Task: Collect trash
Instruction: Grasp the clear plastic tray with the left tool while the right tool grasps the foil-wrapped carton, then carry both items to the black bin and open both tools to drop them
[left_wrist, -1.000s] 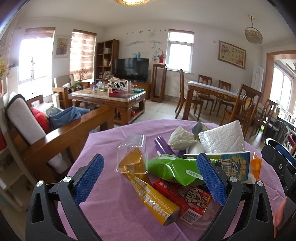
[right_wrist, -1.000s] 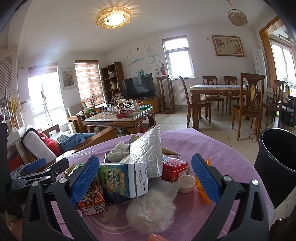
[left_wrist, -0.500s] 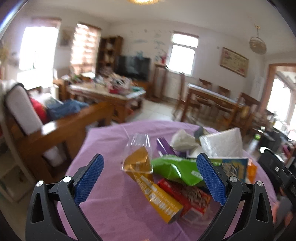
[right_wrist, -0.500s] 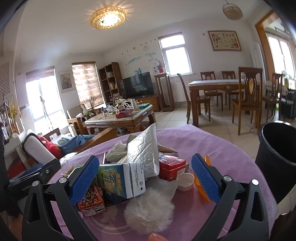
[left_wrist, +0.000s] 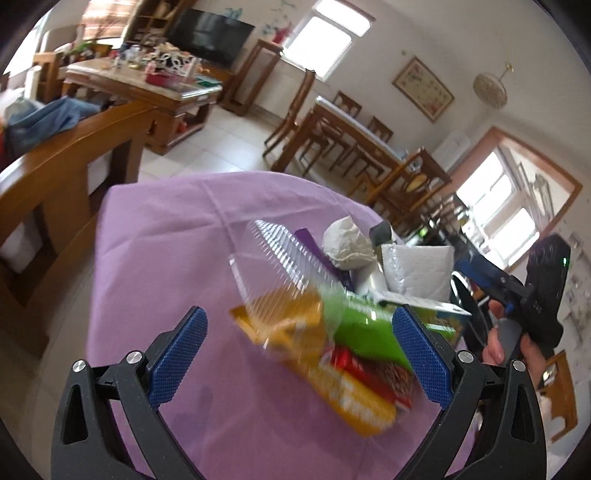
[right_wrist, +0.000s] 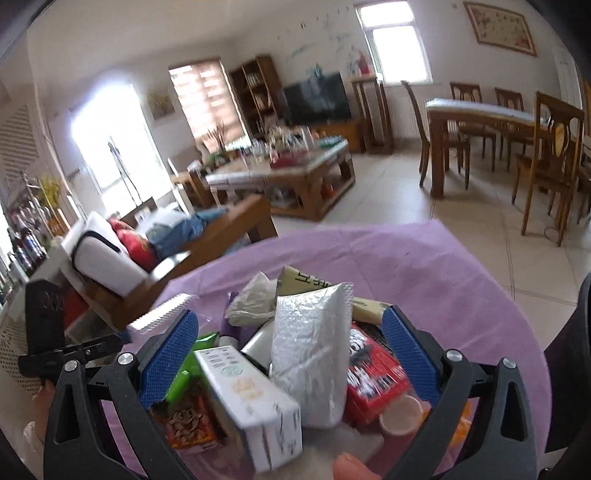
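A heap of trash lies on a round table with a purple cloth (left_wrist: 155, 258). In the left wrist view my left gripper (left_wrist: 299, 354) is open just above the heap's near side, where a clear plastic box (left_wrist: 273, 258), a yellow packet (left_wrist: 343, 391), a green bag (left_wrist: 362, 325) and a red box (left_wrist: 373, 373) lie blurred. In the right wrist view my right gripper (right_wrist: 290, 358) is open, low over a white bubble mailer (right_wrist: 314, 350), a milk carton (right_wrist: 251, 402) and a red box (right_wrist: 373, 376). Neither gripper holds anything.
A black bin (right_wrist: 576, 369) stands at the table's right edge. A crumpled paper (right_wrist: 255, 299) and a small pink cup (right_wrist: 400, 410) belong to the heap. A wooden sofa (left_wrist: 74, 155) is close on the left. A hand (left_wrist: 498, 343) holds the right tool.
Both grippers have tipped down and moved closer to the heap, and the left view has rolled. The jaws stay as wide as before. Nothing has been picked up.
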